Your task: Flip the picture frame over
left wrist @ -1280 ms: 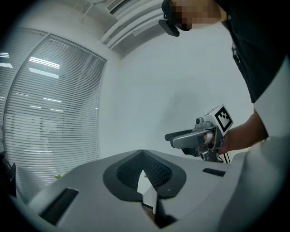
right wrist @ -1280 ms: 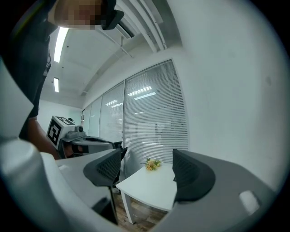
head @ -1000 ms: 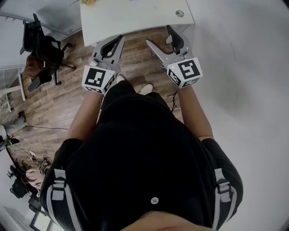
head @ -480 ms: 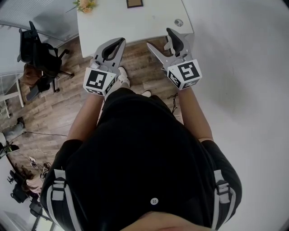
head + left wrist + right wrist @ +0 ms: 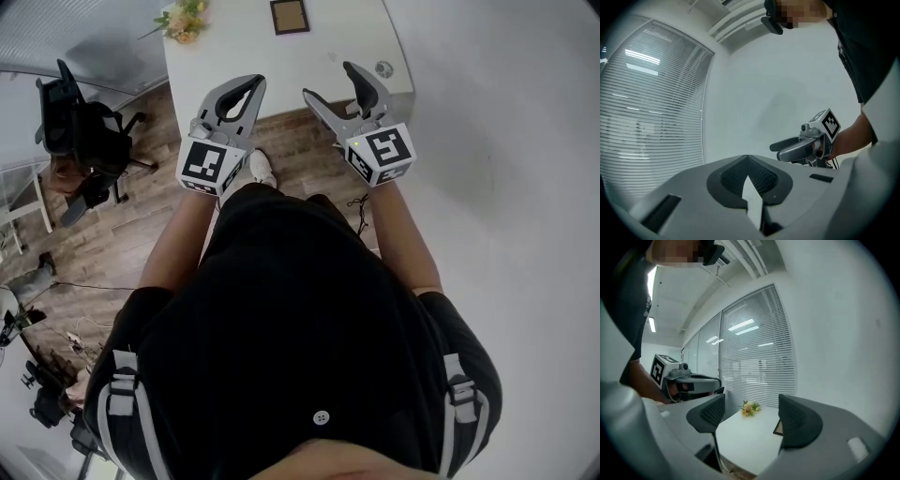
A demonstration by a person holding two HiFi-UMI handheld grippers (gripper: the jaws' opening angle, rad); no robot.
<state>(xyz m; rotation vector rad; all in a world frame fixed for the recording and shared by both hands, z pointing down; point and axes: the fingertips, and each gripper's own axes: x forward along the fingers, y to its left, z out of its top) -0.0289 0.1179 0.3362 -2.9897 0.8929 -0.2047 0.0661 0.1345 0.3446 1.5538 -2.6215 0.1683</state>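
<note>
Not started: picture frame (image 5: pixel 289 16) untouched at twelve o'clock; my left gripper (image 5: pixel 251 82) pressed together, right gripper (image 5: pixel 330 81) spread, empty.

A white table (image 5: pixel 244 56) bears flowers (image 5: pixel 185 21) and a small round thing (image 5: pixel 383 68), perhaps a cap; black chair (image 5: pixel 84 127) nearby
</note>
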